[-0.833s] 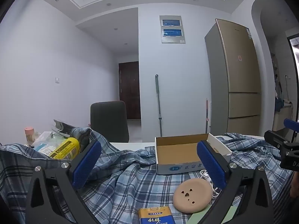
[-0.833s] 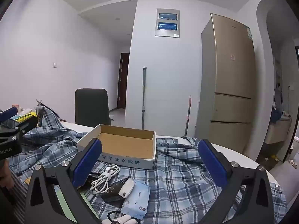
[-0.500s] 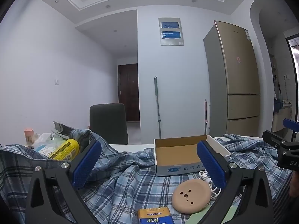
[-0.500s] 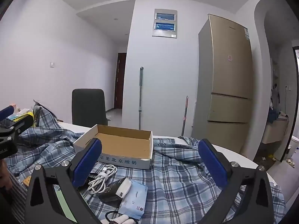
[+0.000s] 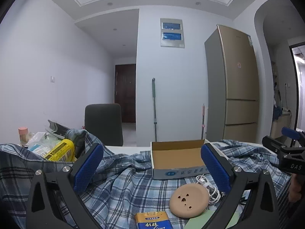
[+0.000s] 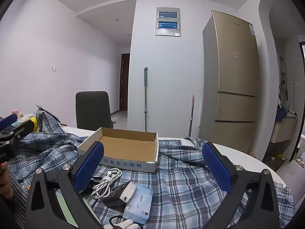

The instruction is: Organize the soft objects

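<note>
Both claws were spread and held nothing: I kept the left gripper (image 5: 152, 168) and the right gripper (image 6: 153, 168) above the plaid shirt (image 6: 183, 179). The shirt lay crumpled across the table (image 6: 246, 158), reaching its right edge. The cardboard box (image 6: 125, 147), white cable (image 6: 106, 181), blue packet (image 6: 139, 204) and tan disc (image 5: 188, 200) rested on it. Risk: lifting the cloth would probably tip these items off; a shallow pinch could slip.

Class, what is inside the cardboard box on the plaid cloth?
The cardboard box shows only bare brown floor; its front wall hides the nearest strip. It rests on the plaid cloth.
</note>
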